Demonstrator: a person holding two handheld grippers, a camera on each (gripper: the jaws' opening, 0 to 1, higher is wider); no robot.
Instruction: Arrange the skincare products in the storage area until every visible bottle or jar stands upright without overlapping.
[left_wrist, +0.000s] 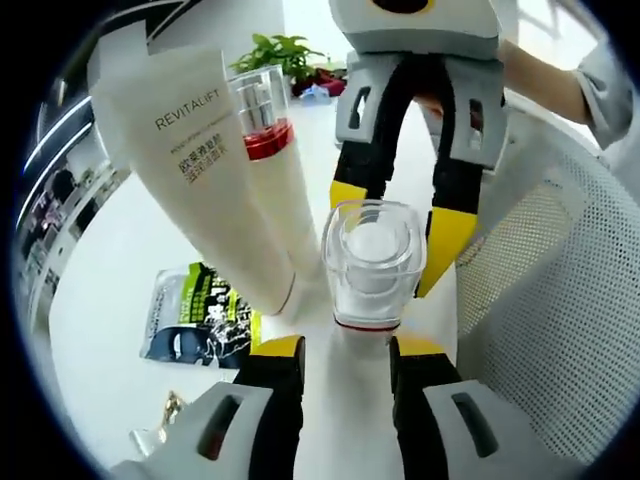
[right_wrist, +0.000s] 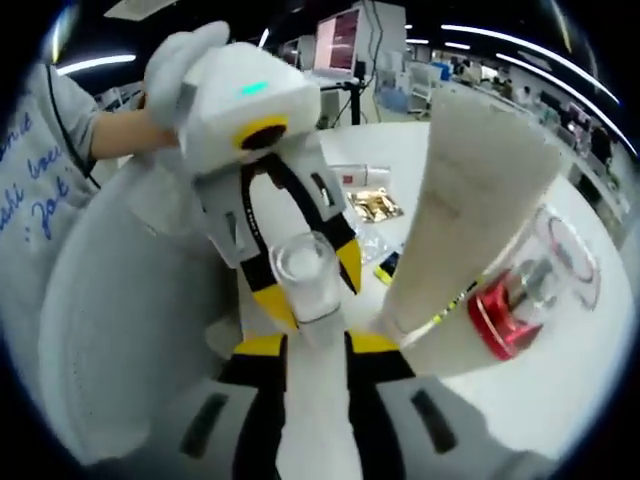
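Clear-capped white tube (left_wrist: 372, 262), cap up, beside the white mesh basket (left_wrist: 560, 300); both grippers close on it. Left gripper (left_wrist: 345, 355) jaws flank its body below the cap, seemingly clamped; right gripper (right_wrist: 310, 350) jaws likewise at the tube (right_wrist: 305, 285). Step, judged: standing it upright. Next: steady release. Adjacent: Revitalift tube (left_wrist: 200, 160), red-collared bottle (left_wrist: 262, 115), sachet (left_wrist: 195, 320) on the white table (left_wrist: 110, 260).
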